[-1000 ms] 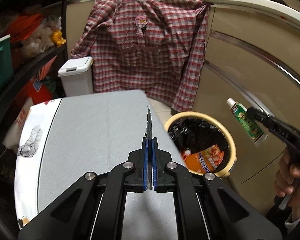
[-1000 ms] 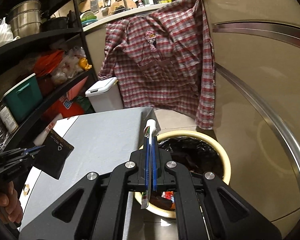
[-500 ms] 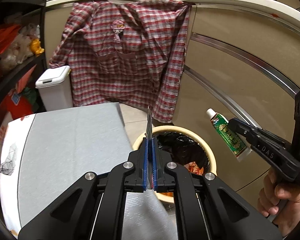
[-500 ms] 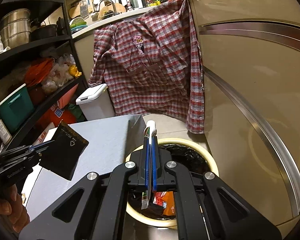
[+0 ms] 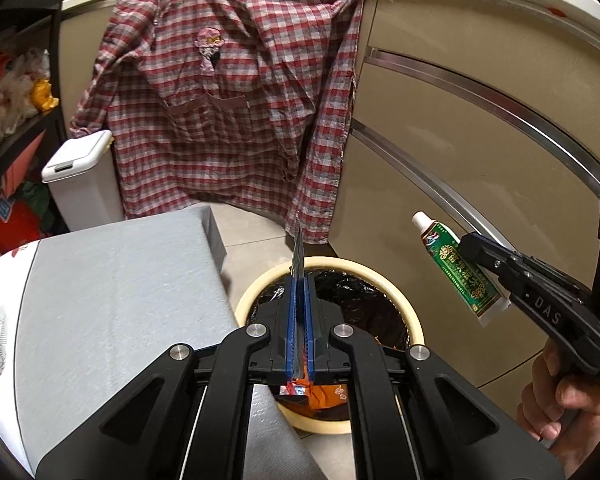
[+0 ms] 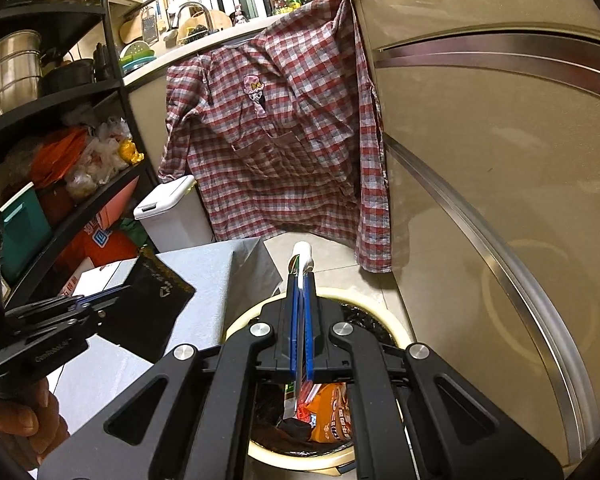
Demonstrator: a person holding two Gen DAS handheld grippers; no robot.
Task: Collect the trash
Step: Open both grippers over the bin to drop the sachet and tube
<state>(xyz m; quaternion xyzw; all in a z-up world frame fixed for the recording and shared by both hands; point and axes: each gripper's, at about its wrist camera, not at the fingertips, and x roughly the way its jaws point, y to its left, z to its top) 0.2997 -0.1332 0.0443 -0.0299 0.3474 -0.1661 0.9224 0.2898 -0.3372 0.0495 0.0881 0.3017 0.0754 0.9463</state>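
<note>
Beige cabinet fronts (image 5: pixel 480 152) fill the right; a plaid shirt (image 5: pixel 228 120) hangs upper centre. Low centre, over the yellow-rimmed trash bin (image 5: pixel 414 322), the left gripper (image 5: pixel 299 280) pinches a black packet (image 6: pixel 148 304) and the right gripper (image 6: pixel 300 276) clamps a green toothpaste tube (image 5: pixel 460 268).

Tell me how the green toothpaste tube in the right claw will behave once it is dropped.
The toothpaste tube looks flattened and near empty, so probably light. Its crimped end is pinched in the right claw, so it is likely soft and bendable. Flat-bodied, it should hardly roll in the bin.
</note>
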